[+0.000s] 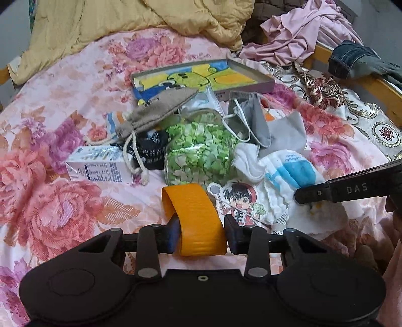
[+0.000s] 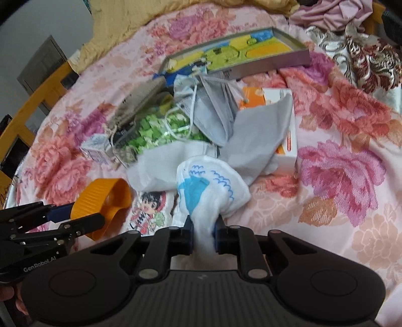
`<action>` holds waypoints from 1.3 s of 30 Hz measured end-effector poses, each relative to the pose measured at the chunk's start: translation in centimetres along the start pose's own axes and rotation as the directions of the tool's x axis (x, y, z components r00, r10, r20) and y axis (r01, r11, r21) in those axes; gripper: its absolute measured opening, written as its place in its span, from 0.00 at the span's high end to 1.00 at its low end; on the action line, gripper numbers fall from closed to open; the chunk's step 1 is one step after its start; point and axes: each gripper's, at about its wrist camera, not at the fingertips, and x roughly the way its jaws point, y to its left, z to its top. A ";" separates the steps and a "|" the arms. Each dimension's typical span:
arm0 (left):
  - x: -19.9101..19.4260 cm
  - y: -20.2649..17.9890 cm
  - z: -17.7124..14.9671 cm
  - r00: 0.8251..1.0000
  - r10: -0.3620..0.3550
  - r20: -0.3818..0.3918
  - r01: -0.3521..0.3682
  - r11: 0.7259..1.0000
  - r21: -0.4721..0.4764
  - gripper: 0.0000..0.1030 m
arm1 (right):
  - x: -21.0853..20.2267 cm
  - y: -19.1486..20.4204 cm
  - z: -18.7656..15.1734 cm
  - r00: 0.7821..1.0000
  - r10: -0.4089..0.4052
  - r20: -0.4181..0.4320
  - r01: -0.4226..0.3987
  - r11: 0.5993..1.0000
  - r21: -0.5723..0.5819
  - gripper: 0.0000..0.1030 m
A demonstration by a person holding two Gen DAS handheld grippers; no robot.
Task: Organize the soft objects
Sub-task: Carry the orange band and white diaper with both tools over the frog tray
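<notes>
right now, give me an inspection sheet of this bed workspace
surface: floral bedsheet, rumpled
job's things: white cloth with blue print; grey cloth; grey mask; drawstring pouch
clutter: orange band; jar of green bits; carton; cartoon card; box lid
grippers: left gripper shut on orange band; right gripper shut on white cloth
cables: nothing seen
surroundings: yellow quilt, pink clothes, jeans

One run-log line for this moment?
left gripper: shut on orange band | right gripper: shut on white cloth | pile: on floral bedsheet
</notes>
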 end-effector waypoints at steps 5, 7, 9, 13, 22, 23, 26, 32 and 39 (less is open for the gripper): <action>-0.9 -0.1 0.1 0.998 0.018 0.056 -0.019 1.000 0.009 0.64 | -1.9 0.3 0.1 0.994 0.019 0.107 -0.017 1.000 -0.015 0.84; -1.3 -0.3 0.1 0.996 0.016 0.083 -0.018 1.000 0.016 0.65 | -2.8 0.5 0.1 0.986 0.035 0.161 -0.031 0.999 -0.025 0.85; -1.9 -0.4 0.2 0.993 0.001 0.118 -0.004 1.000 0.023 0.66 | -3.8 0.7 0.1 0.975 0.057 0.214 -0.050 0.998 -0.038 0.84; -2.7 -0.5 0.5 0.986 -0.003 0.165 -0.004 0.999 0.040 0.66 | -5.2 0.9 0.2 0.956 0.074 0.284 -0.060 0.997 -0.058 0.85; -2.9 -1.0 0.4 0.983 0.022 0.185 -0.036 0.997 0.074 0.67 | -5.5 1.2 0.3 0.948 0.075 0.309 -0.054 0.996 -0.076 0.84; -3.1 -1.1 0.4 0.981 0.025 0.193 -0.042 0.996 0.084 0.67 | -5.6 1.4 0.3 0.945 0.077 0.317 -0.053 0.995 -0.084 0.85; -3.6 -1.3 1.1 0.974 0.020 0.225 -0.047 0.992 0.114 0.67 | -6.1 1.7 0.4 0.935 0.092 0.341 -0.060 0.993 -0.104 0.85; -4.3 -1.6 3.3 0.961 0.006 0.276 -0.052 0.986 0.157 0.67 | -7.3 2.1 2.7 0.909 0.107 0.403 -0.052 0.988 -0.144 0.85; -2.5 -0.4 8.3 0.948 -0.006 0.317 -0.036 0.991 0.127 0.67 | -5.5 1.8 7.7 0.891 0.106 0.442 -0.037 0.986 -0.161 0.84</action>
